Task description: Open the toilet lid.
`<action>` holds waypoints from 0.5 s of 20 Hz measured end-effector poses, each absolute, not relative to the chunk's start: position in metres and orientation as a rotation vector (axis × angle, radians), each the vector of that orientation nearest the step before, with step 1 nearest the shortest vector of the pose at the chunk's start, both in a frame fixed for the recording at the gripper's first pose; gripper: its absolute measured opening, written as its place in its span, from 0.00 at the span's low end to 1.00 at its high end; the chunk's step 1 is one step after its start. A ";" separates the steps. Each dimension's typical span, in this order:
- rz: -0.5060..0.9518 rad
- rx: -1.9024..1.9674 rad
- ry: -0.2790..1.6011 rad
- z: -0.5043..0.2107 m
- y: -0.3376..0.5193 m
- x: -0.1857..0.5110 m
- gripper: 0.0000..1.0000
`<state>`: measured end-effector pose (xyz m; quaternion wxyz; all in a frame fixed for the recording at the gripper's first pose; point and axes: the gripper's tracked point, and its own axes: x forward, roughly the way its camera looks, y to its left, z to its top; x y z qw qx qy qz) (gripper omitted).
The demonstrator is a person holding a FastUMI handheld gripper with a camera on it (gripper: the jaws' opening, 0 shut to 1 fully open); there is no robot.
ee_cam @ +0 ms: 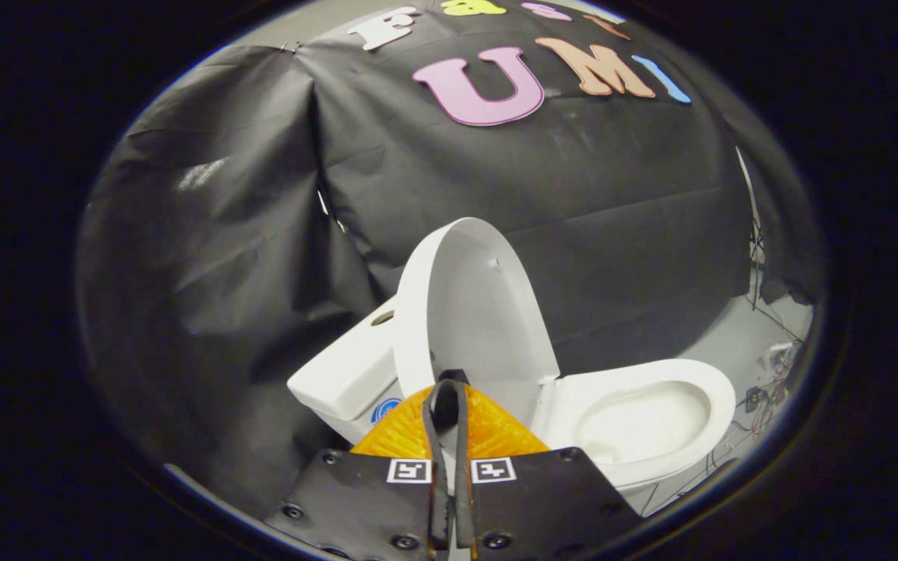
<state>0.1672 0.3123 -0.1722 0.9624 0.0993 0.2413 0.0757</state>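
The grey floor (737, 343) carries the white toilet (636, 421); what seem loose cables (768, 389) lie beside it.

My gripper (450, 389) blocks the lower part of the raised toilet lid (472, 312) and its hinge — I can't tell whether the nearly closed fingers touch it — while the tank (344, 374) hides partly behind the lid, and the floor cables (768, 389) are too small to identify.
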 end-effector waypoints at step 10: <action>0.235 0.164 0.472 -0.175 0.335 0.173 0.08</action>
